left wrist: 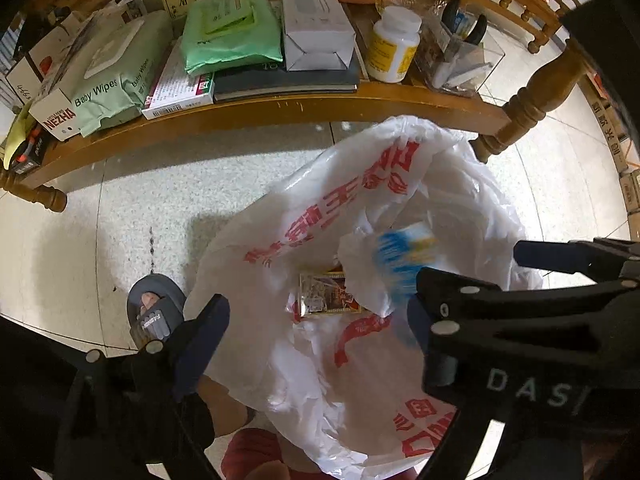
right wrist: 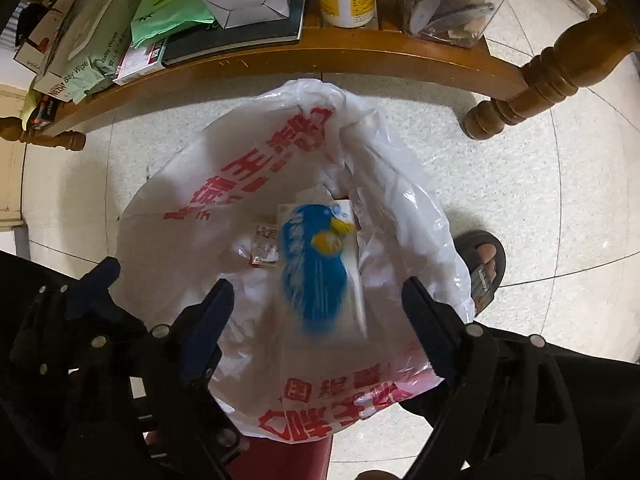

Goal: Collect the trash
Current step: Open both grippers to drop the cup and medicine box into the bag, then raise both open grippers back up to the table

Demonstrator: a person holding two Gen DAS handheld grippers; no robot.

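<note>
Both the left gripper [left wrist: 316,344] and the right gripper [right wrist: 316,312] hang with jaws spread wide, clasping nothing, over the open white plastic bag [right wrist: 192,216] on the floor. Between the right gripper's fingers, a blurred blue-and-white packet [right wrist: 316,264] lies loose in the bag, a small gold wrapper [right wrist: 264,250] at its 9 o'clock.

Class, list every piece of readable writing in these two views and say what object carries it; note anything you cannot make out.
"Baby Wipes": pale green soft wipes pack on the wooden shelf.
"NEZHA": white cardboard box.
"DAS", cut off: black right gripper.
"FASHION", roughly: grey slipper strap.
Large red Chinese print: white plastic bag; not transcribed.
White bottle's yellow label: too small.
</note>
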